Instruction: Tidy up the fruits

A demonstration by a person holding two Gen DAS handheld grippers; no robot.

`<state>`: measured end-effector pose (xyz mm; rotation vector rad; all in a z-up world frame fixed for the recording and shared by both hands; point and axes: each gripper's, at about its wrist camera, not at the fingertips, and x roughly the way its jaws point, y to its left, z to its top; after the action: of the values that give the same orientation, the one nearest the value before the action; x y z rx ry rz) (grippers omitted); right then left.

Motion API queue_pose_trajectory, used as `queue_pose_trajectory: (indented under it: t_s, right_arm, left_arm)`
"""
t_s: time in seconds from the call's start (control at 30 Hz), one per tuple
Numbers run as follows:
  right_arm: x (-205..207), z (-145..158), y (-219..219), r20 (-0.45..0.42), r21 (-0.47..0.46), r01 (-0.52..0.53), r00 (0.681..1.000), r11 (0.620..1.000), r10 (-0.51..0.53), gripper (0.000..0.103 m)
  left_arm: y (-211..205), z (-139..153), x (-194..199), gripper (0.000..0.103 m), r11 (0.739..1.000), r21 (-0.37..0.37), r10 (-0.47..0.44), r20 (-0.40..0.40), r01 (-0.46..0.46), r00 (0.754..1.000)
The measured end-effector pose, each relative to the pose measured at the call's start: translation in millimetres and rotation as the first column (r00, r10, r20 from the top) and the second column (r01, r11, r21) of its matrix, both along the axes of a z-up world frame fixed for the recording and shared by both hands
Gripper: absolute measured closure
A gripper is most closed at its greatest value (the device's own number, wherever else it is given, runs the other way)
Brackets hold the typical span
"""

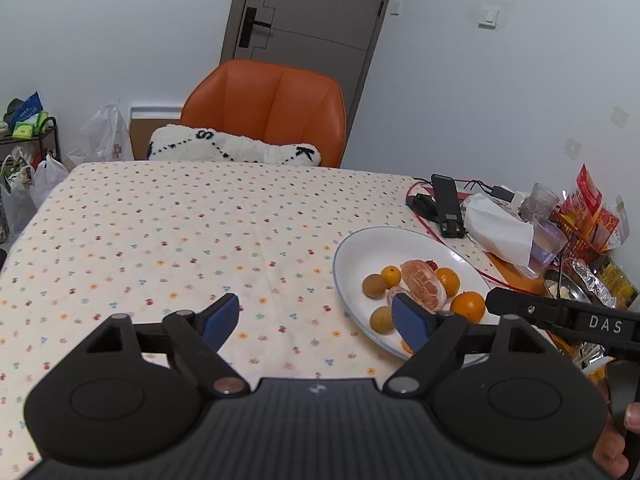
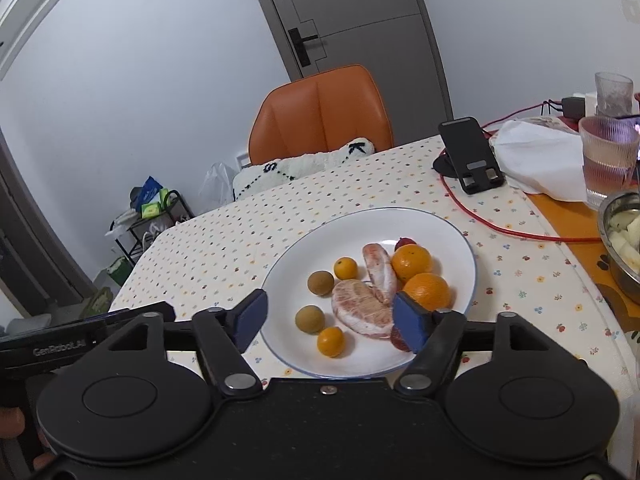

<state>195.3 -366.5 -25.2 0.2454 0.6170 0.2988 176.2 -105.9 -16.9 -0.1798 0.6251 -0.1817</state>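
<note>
Both my grippers are spread wide and hold nothing — my left gripper (image 1: 316,320) hangs over the dotted table (image 1: 160,240), my right gripper (image 2: 330,318) over the near rim of the white plate (image 2: 452,232), where the oranges (image 2: 426,292), peeled pomelo pieces (image 2: 360,312) and small brown fruits (image 2: 310,319) lie together

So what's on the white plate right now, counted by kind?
On the white plate:
Large oranges: 2
Small orange citrus: 2
Brown round fruits: 2
Peeled citrus pieces: 2
Small red fruits, partly hidden: 2
Total: 10
</note>
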Motion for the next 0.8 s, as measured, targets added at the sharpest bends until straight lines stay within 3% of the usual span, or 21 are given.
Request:
queue_pose_trajectory:
  t_s: [0.57,0.8]
  right_arm:
    - [-37,14,34,0.037,-0.031,-0.041,0.998,0.999,0.042,0.001]
    - [-61,22,41,0.064,-0.030,-0.062,0.996,0.998,0.064,0.000]
  left_arm:
    - [42,24,-52,0.008,0.998,0.048,0.045,0.027,-0.046,0.999]
    - [57,31,-79,0.008,0.993,0.059,0.096,0.038,-0.098,0.995]
